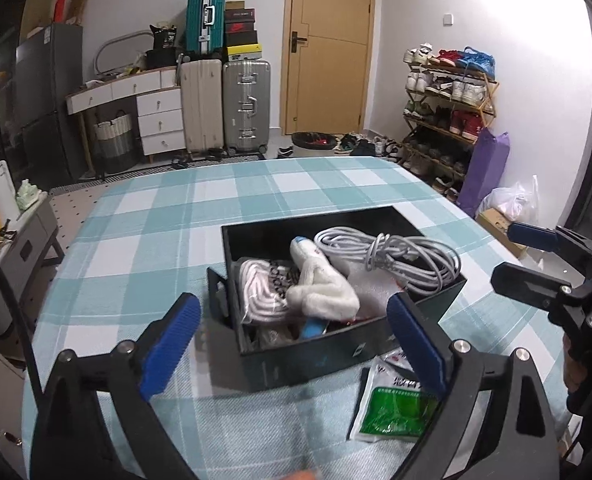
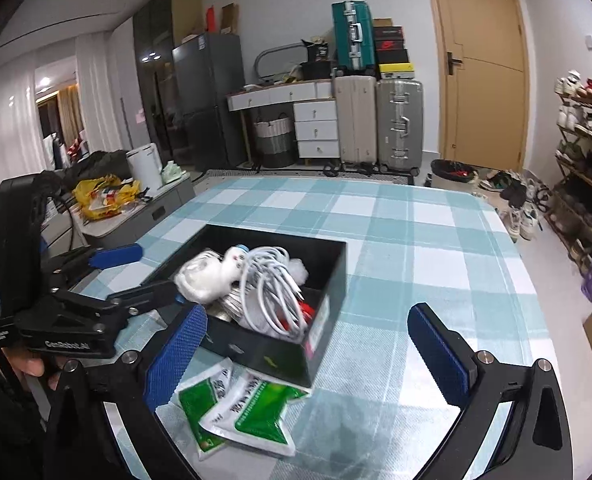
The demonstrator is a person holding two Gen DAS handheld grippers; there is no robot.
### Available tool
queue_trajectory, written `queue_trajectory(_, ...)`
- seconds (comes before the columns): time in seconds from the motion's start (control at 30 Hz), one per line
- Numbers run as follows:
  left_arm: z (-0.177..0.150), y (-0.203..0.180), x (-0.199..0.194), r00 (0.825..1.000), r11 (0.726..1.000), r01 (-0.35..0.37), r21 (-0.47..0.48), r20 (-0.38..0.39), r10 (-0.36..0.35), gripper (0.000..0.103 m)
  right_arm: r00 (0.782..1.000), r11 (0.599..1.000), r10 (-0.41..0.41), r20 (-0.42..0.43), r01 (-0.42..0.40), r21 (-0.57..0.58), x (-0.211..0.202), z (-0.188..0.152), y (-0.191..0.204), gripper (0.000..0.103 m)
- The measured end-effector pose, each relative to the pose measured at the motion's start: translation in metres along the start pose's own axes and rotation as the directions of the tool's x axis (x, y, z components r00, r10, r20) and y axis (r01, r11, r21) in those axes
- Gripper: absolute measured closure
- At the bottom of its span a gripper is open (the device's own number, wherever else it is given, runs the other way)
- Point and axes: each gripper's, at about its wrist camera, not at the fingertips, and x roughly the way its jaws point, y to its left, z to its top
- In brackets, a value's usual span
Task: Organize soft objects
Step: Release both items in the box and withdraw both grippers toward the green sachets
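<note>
Checked tablecloth [image 1: 176,216], suitcases [image 1: 224,108] behind; both grippers [image 1: 292,332] [image 2: 303,344] spread, seemingly empty.

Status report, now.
Left gripper and right gripper open, empty. Black box holds white cable coil. Green-white sachets outside. Nothing blocking.

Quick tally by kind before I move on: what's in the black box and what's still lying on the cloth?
Black box: 1
Coiled white cable, in the box: 1
White fuzzy sock, in the box: 1
Clear-wrapped white bundle, in the box: 1
Green-and-white packets, on the cloth beside the box: 2
Total: 6. Other things lie deeper in the box, too buried to identify.
</note>
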Motion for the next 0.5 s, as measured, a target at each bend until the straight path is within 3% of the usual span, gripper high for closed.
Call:
queue_trajectory(0.1, -0.007, 0.002, -0.005, 1.000, 1.000, -0.015, -0.015, 0.000, 0.015, 0.000, 1.000, 1.000, 0.002, -0.001, -0.002, 0.015, -0.005, -0.006, -0.003, 0.001)
queue_trajectory(0.5, -0.024, 0.013, -0.019, 0.999, 0.997, -0.043, -0.072, 0.003, 0.043, 0.000, 0.997, 0.999, 0.031, -0.065, -0.030, 0.009, -0.002, -0.025, 0.000, 0.001)
